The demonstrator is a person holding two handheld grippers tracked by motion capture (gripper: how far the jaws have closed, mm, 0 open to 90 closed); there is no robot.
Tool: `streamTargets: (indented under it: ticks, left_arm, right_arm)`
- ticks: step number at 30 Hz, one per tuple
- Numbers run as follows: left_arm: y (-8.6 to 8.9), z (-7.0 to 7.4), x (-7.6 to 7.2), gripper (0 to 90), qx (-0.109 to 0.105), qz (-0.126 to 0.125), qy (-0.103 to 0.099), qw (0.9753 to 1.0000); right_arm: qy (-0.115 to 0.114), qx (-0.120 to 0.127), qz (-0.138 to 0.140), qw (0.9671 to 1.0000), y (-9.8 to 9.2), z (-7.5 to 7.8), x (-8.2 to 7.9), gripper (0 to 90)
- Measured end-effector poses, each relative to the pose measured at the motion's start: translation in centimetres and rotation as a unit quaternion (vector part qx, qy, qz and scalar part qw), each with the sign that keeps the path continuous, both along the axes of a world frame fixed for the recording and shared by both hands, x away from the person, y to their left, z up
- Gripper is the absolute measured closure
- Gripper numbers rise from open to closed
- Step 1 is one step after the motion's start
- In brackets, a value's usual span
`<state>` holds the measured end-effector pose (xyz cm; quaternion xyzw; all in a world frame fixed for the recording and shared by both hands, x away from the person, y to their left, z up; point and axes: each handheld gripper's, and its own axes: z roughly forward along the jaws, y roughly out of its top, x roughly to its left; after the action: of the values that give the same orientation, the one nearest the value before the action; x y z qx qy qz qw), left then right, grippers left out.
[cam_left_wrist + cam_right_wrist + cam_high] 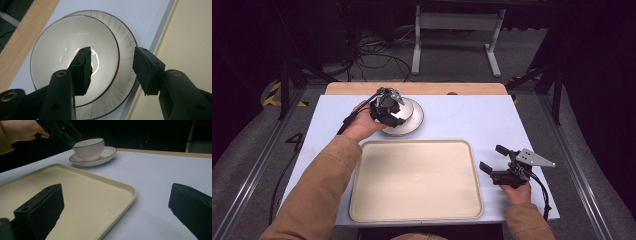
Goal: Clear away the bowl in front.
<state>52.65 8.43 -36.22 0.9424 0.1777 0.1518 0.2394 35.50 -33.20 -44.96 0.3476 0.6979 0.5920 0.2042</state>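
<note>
Tray [416, 180] empty; bowl [75, 57] empty on plate [125, 50]; left claw [111, 67] wide astride rim; right claw [115, 212] wide

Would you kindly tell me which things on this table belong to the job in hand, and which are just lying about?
In the job:
- bowl, which the open left tool straddles at its rim
- plate under the bowl

Just lying about:
- tray, bare, near the person
- right tool, open, resting beside the tray
- wooden board along the table's far edge

Bright tabletop, dark surroundings; glare inside the bowl [75, 57]; near claws blurred.
</note>
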Motion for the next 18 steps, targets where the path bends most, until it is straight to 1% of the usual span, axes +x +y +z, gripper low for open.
streamTargets:
  ticks: [3, 5, 9, 11, 12, 13, 14, 16, 18]
  left_arm:
    - [-0.5, -0.3, 0.2, 54.2, 0.024, -0.014, 0.004, 0.9996]
    - [-0.8, -0.5, 0.1, 56.0, 0.037, -0.024, -0.008, 0.999]
    - [-1.5, -0.8, 0.2, 59.4, 0.055, -0.037, -0.015, 0.9977]
    - [-1.6, -1.2, 0.4, 59.8, 0.06, -0.036, -0.008, 0.9975]
    - [-1.7, -1.4, 0.6, 59.7, 0.067, -0.035, -0.003, 0.9971]
    - [-1.8, -1.6, 0.6, 59.7, 0.073, -0.03, -0.004, 0.9969]
    - [-1.8, -1.7, 0.7, 59.8, 0.08, -0.03, -0.003, 0.9963]
    - [-1.9, -1.9, 0.8, 60.2, 0.089, -0.032, -0.012, 0.9955]
    - [-1.9, -2.1, 0.9, 61.2, 0.089, -0.031, -0.014, 0.9955]
  right_arm:
    - [0.001, 0.001, 0.0, 1.0, 0.0, 0.0, 0.0, 0.4]
    - [0.001, 0.002, 0.001, 1.0, 0.0, 0.0, 0.0, 0.4]
    - [0.001, 0.002, 0.003, 1.0, 0.0, 0.0, 0.0, 0.4]
    - [0.001, 0.003, 0.003, 1.0, 0.0, 0.0, 0.0, 0.4]
    - [0.002, 0.003, 0.004, 1.0, 0.0, 0.0, 0.0, 0.5]
    - [0.002, 0.004, 0.004, 1.0, 0.0, 0.0, 0.0, 0.5]
    - [0.002, 0.003, 0.004, 1.0, 0.0, 0.0, 0.0, 0.5]
    - [0.002, 0.003, 0.005, 1.0, 0.0, 0.0, 0.0, 0.5]
    - [0.003, 0.003, 0.006, 1.0, 0.0, 0.0, 0.0, 0.6]
